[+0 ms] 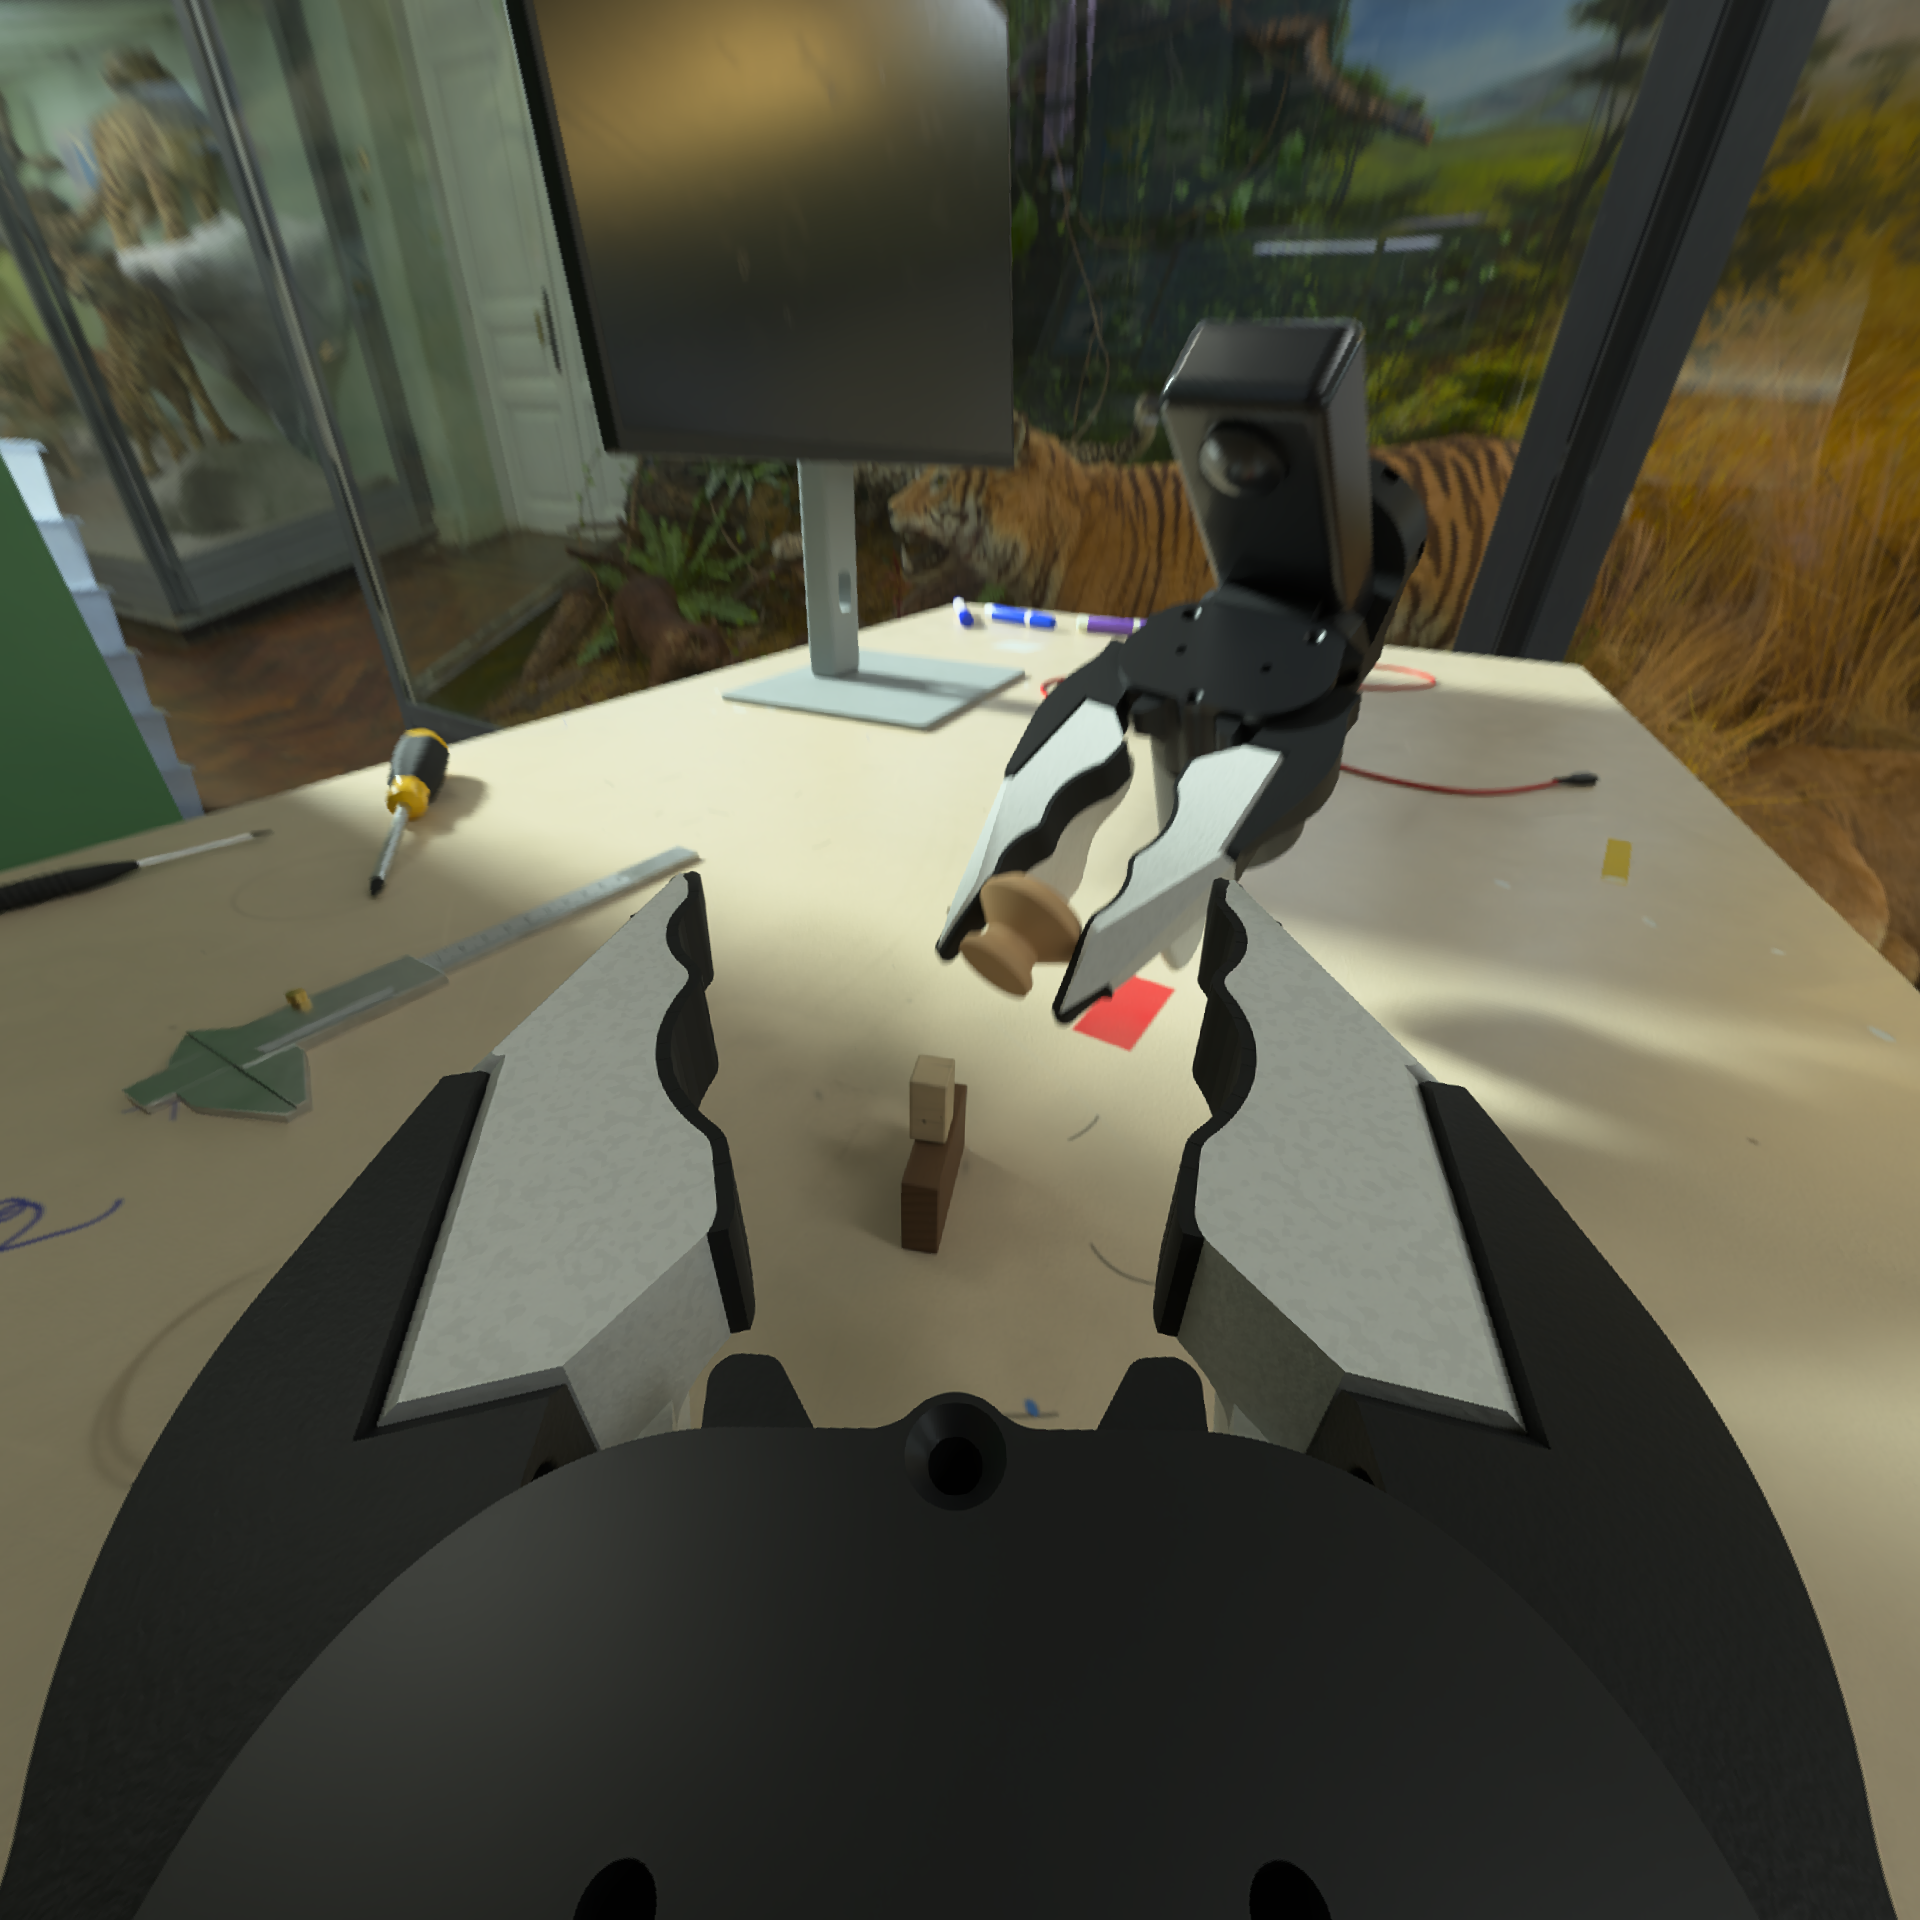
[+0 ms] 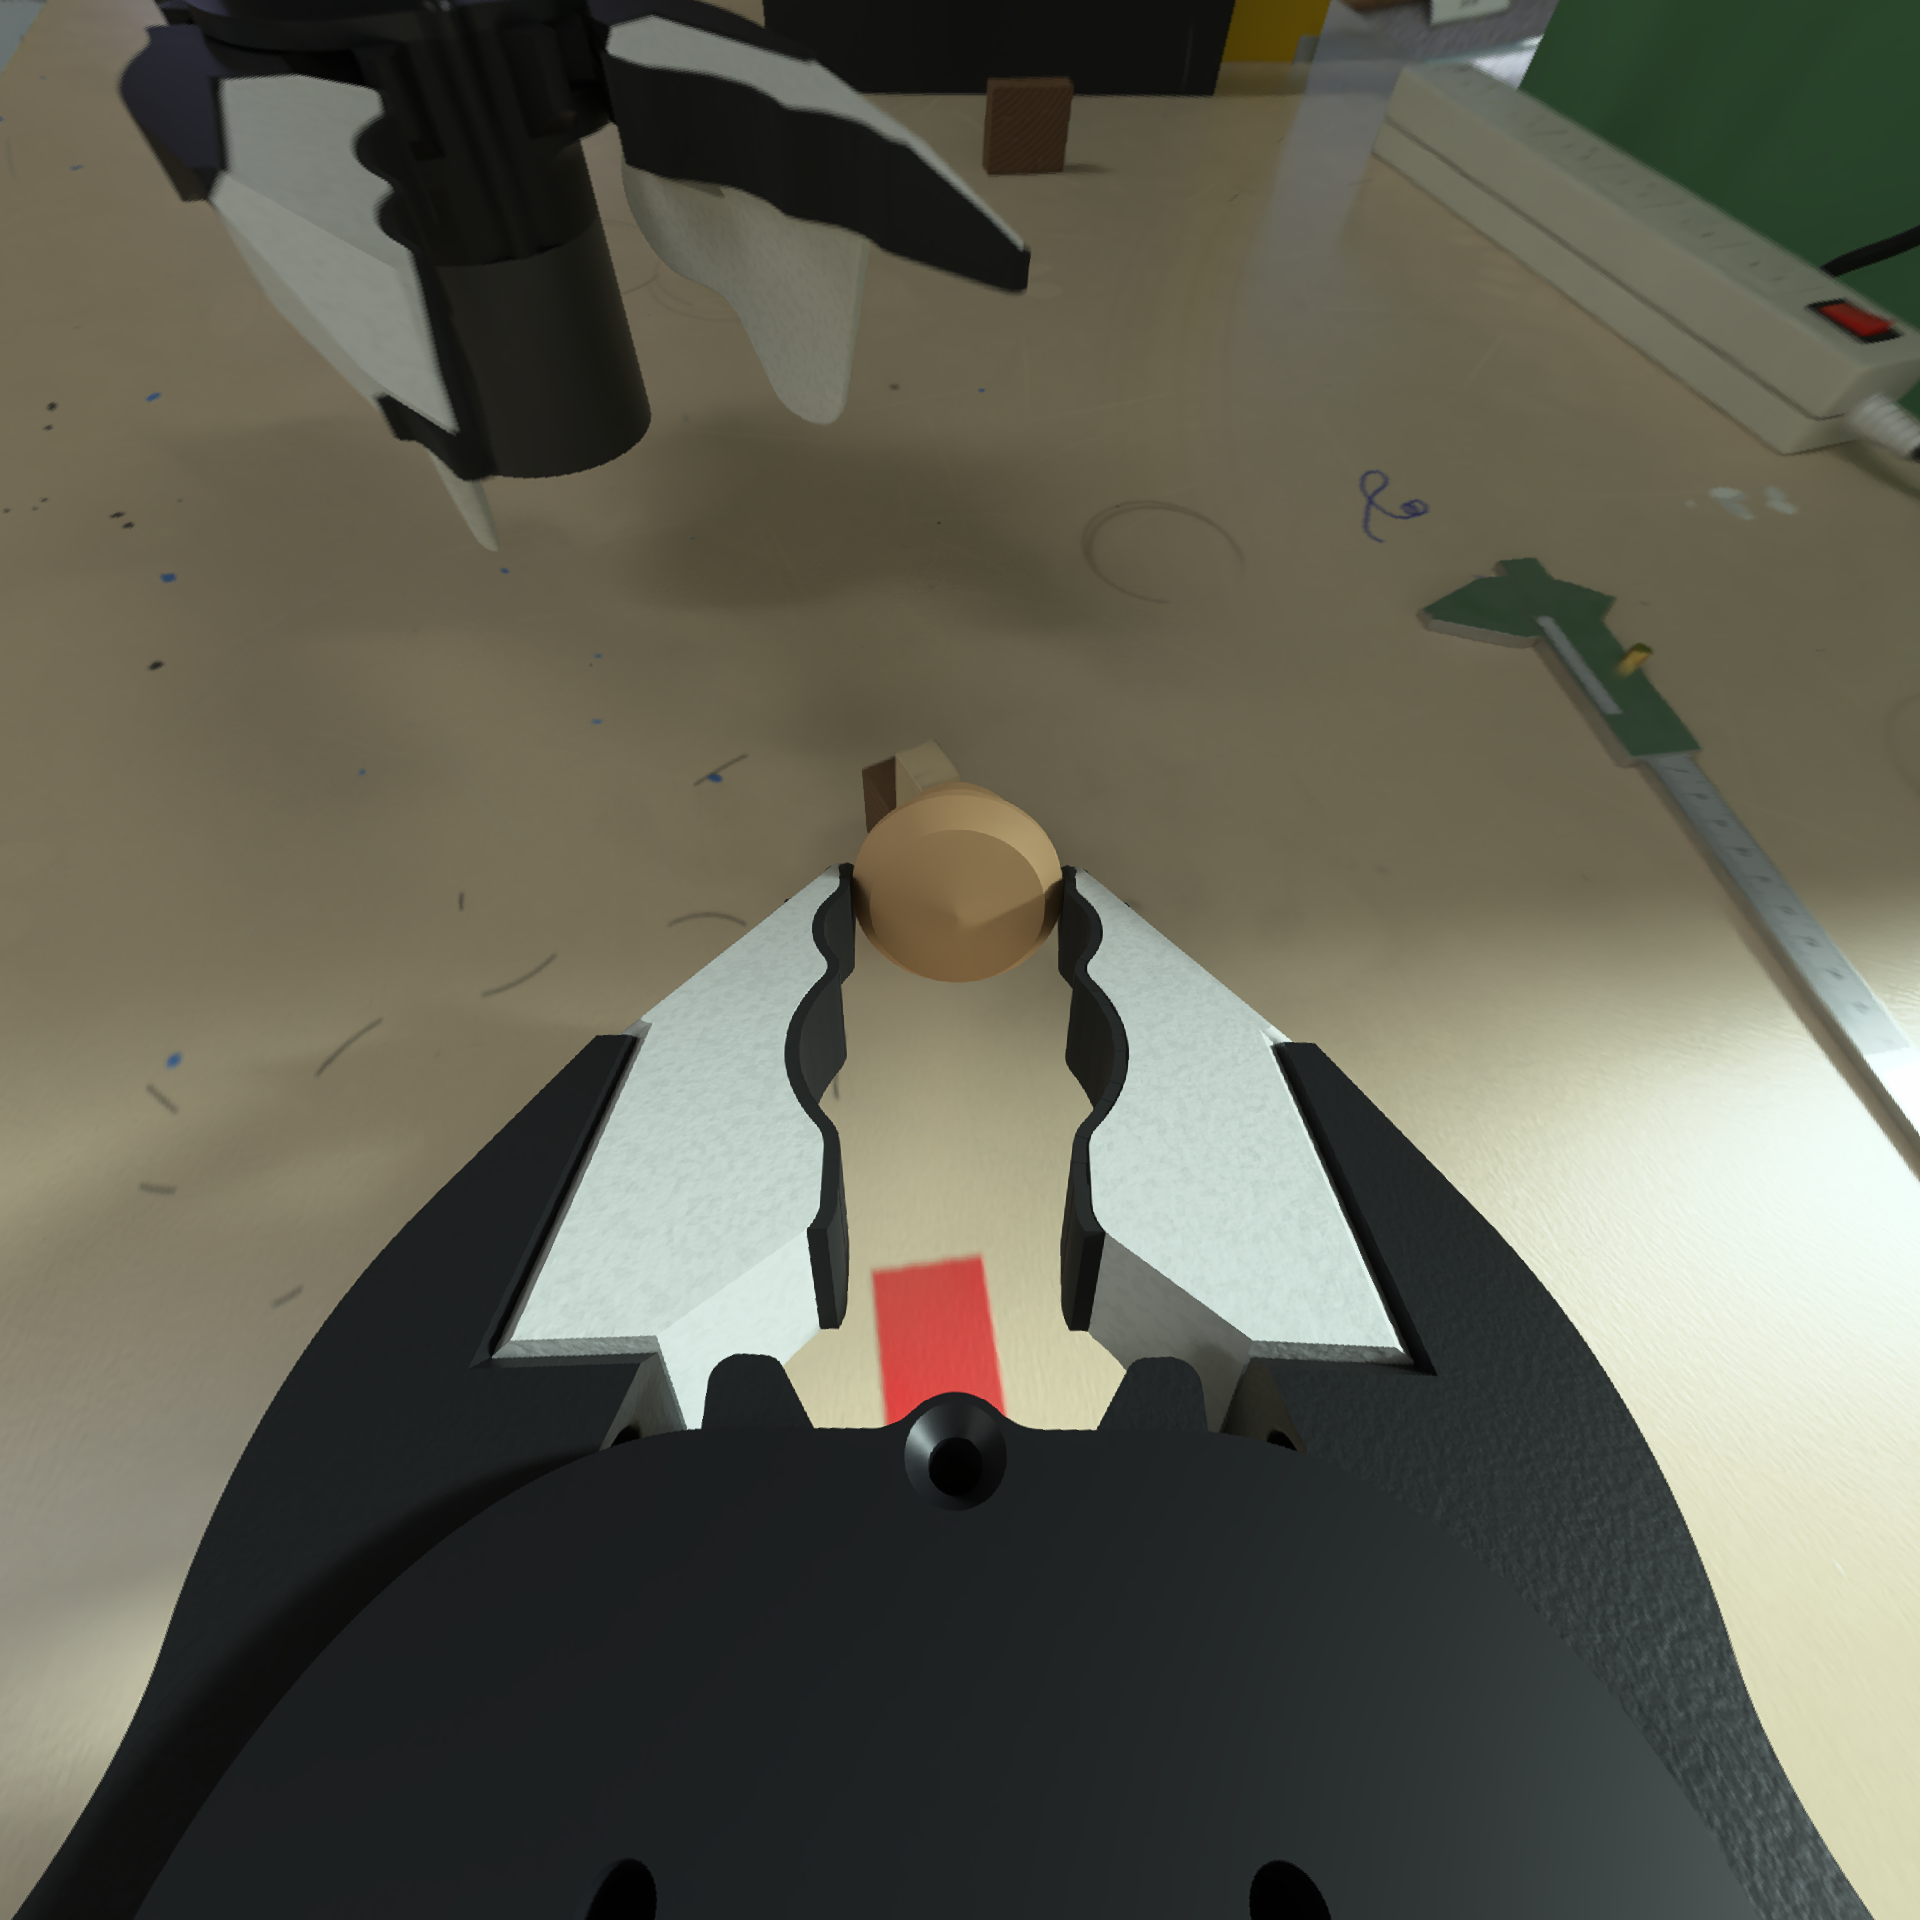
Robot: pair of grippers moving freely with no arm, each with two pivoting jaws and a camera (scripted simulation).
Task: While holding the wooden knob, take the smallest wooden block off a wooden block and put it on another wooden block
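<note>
A small light wooden block [image 1: 932, 1099] sits on a dark brown wooden block [image 1: 928, 1195] on the table, below and ahead of my open, empty left gripper [image 1: 956, 902]. My right gripper [image 2: 956, 878] is shut on a round light wooden knob [image 2: 951, 906] and holds it above the table; the right gripper [image 1: 1013, 974] and knob [image 1: 1010, 940] also show in the left wrist view, just beyond the stack. The stack is partly hidden behind the knob, with the small block [image 2: 927, 764] on the dark block [image 2: 879, 787]. A second dark brown block [image 2: 1027, 125] stands far off. The left gripper [image 2: 644, 462] hovers at upper left.
A monitor on a grey stand [image 1: 873, 686], markers [image 1: 1018, 618] and a red cable [image 1: 1455, 784] lie at the table's far end. A screwdriver [image 1: 410, 800] and a caliper [image 1: 312, 1023] lie to the left. A red patch [image 1: 1122, 1013] marks the table. A power strip [image 2: 1662, 260] lies beside a green wall.
</note>
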